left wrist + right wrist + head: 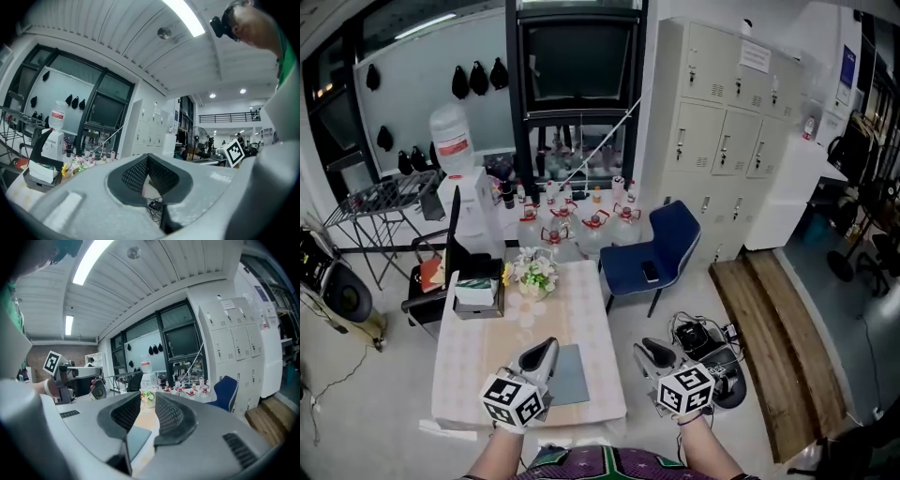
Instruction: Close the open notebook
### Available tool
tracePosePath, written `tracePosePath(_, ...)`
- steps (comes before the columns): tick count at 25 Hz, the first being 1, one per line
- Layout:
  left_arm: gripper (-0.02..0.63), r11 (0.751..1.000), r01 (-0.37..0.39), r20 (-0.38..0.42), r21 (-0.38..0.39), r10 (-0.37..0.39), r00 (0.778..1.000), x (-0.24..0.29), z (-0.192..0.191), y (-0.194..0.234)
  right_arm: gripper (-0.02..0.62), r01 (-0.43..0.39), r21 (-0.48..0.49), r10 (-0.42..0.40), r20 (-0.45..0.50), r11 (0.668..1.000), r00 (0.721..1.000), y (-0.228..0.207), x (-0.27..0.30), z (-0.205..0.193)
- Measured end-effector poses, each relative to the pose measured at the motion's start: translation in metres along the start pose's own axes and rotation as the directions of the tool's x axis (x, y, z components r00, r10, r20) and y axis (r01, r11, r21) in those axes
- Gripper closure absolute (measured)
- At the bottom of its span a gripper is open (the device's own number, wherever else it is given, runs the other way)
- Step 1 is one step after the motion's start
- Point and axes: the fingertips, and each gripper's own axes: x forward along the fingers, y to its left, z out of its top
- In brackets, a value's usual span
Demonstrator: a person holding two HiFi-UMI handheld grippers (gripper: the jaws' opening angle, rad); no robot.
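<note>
The notebook lies flat near the front edge of the table. It looks shut already, with only its grey cover showing. The left gripper is by its left edge, with its jaws pressed together on nothing. The right gripper is off the table's side, with its jaws apart and empty. A good finish is to check that the cover lies flat. The flowers and tissue box sit far back. The blue chair and cables are off to the right, so nothing is in the way.
</note>
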Motion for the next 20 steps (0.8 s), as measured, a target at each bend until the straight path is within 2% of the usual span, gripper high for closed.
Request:
tracePosePath(9,0.591,0.996,-0.082,0.039,0.03,0.081,0.996,-0.022,0.023,0.038,0.499,0.032,-0.098,-0.025,0.064,0.995,0.998,0.02,0.007,0.047)
tracePosePath(15,0.591,0.994,-0.082,0.038,0.074,0.079,0.996,-0.024,0.037,0.051,0.499,0.063,-0.094,-0.051,0.128,0.994,0.991,0.021,0.01,0.07)
tracePosePath(20,0.591,0.991,-0.068,0.047,0.113,0.063,0.997,-0.024,0.044,0.059,0.499,0.071,-0.123,-0.054,0.132,0.99,0.99,0.025,0.013,0.075)
